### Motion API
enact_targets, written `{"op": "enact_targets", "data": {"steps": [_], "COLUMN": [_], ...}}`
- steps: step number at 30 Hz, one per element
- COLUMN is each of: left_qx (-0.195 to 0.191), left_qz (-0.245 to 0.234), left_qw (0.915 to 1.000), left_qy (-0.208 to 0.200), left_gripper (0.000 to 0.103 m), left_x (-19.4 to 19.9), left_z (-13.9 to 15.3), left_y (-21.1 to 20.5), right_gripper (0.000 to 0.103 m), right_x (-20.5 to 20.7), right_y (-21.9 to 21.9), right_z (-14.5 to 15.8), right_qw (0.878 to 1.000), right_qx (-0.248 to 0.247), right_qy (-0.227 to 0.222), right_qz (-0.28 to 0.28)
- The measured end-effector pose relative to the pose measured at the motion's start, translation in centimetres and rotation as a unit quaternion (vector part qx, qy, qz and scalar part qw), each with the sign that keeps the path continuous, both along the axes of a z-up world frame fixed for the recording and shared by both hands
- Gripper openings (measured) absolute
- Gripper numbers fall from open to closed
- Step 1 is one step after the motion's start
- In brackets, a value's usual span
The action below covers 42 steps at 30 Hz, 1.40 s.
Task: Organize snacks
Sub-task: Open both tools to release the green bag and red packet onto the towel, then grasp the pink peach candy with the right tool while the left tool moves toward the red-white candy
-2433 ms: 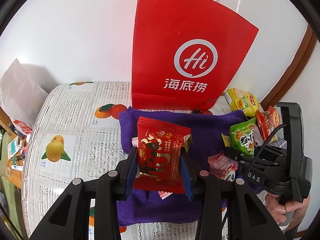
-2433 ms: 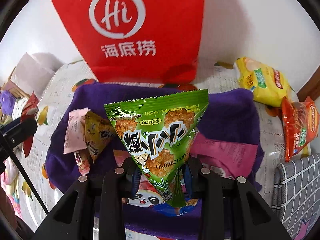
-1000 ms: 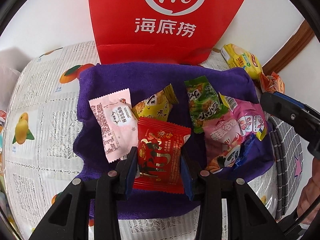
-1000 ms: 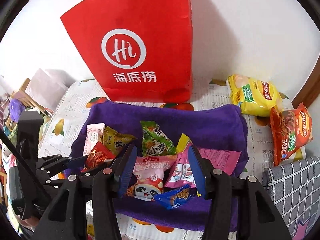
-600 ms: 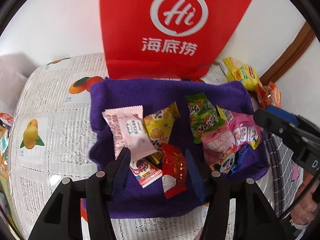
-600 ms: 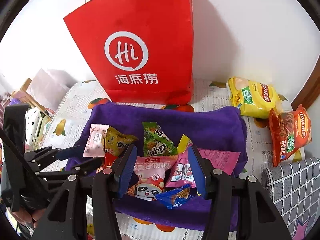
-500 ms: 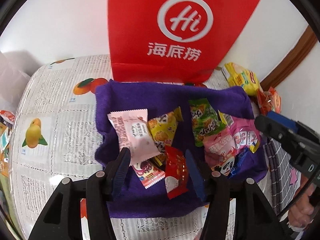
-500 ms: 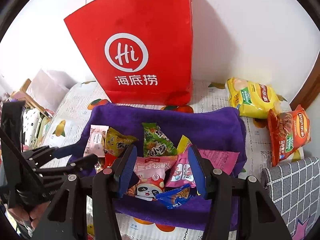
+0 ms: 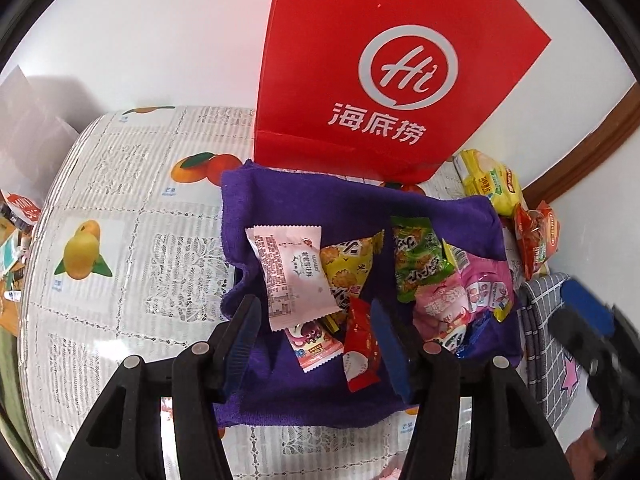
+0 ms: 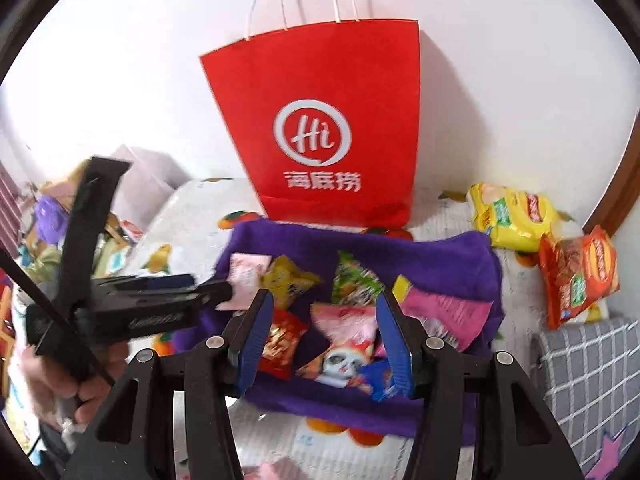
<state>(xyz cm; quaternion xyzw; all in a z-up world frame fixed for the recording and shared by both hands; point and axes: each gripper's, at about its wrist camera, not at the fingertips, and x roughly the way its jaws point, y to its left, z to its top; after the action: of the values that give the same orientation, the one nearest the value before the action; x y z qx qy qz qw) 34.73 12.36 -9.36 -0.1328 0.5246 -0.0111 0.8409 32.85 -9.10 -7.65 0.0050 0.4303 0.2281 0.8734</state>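
Several small snack packets lie on a purple cloth [image 9: 304, 200]. Among them are a pink-white one [image 9: 292, 268], a yellow triangle [image 9: 348, 264], a green one [image 9: 418, 260] and pink ones [image 9: 468, 296]. A red packet [image 9: 360, 352] lies loose on the cloth near its front edge. My left gripper [image 9: 314, 308] hovers above it, open, with its pads clear of the packet. The right gripper [image 10: 325, 298] is also open and holds nothing, raised over the pink panda packet [image 10: 344, 356] and the green packet [image 10: 354, 280].
A red paper bag [image 10: 332, 120] stands upright behind the cloth against the white wall. A yellow chip bag [image 10: 512, 216] and an orange-red one [image 10: 576, 276] lie at the right, by a grey checked cloth [image 10: 592, 368]. A fruit-print tablecloth [image 9: 120, 240] covers the table.
The left gripper opened and let go of the red packet, which now lies on the cloth. The right gripper released the green packet earlier. Both grippers have drawn up and back.
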Motion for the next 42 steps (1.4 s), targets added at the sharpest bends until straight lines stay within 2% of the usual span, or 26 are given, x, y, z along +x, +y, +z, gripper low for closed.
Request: {"op": "enact_targets", "data": {"steps": [4, 9, 15, 21, 24, 27, 36, 42], "left_qx": [-0.011, -0.021, -0.012, -0.022, -0.025, -0.03, -0.042, -0.052], "left_qz": [-0.012, -0.025, -0.049, -0.072, -0.08, -0.085, -0.1, -0.098], "left_qw": [0.9998, 0.9991, 0.9979, 0.9958, 0.9948, 0.9942, 0.9914, 0.9912], "left_qy": [-0.01, -0.025, -0.041, -0.052, -0.059, -0.059, -0.073, -0.073], "left_gripper": [0.055, 0.055, 0.055, 0.055, 0.055, 0.055, 0.056, 0.057], "left_x": [-0.5, -1.3, -2.0, -2.9, -3.3, -3.5, -4.5, -4.4], "left_z": [0.9, 2.2, 3.5, 4.5, 5.0, 5.1, 6.4, 6.5], "left_y": [-0.3, -0.9, -2.3, -3.2, -3.5, -3.8, -4.0, -3.5], "right_gripper": [0.053, 0.053, 0.053, 0.053, 0.052, 0.045, 0.043, 0.043], "right_x": [-3.1, -7.3, -10.6, -13.3, -14.3, -15.0, -14.8, -13.5], "right_y": [-0.5, -1.4, -2.1, -1.2, -1.4, -1.1, 0.6, 2.3], "right_z": [-1.0, -3.9, -7.4, -10.5, -11.6, -12.7, -13.2, -13.7], "right_qw": [1.0, 0.999, 0.996, 0.992, 0.989, 0.985, 0.981, 0.984], "right_qx": [-0.018, -0.031, 0.003, -0.015, 0.009, 0.026, 0.06, 0.009], "right_qy": [0.0, 0.03, 0.087, 0.118, 0.136, 0.158, 0.166, 0.156], "right_qz": [-0.008, -0.011, -0.022, -0.039, -0.054, -0.057, -0.077, -0.09]}}
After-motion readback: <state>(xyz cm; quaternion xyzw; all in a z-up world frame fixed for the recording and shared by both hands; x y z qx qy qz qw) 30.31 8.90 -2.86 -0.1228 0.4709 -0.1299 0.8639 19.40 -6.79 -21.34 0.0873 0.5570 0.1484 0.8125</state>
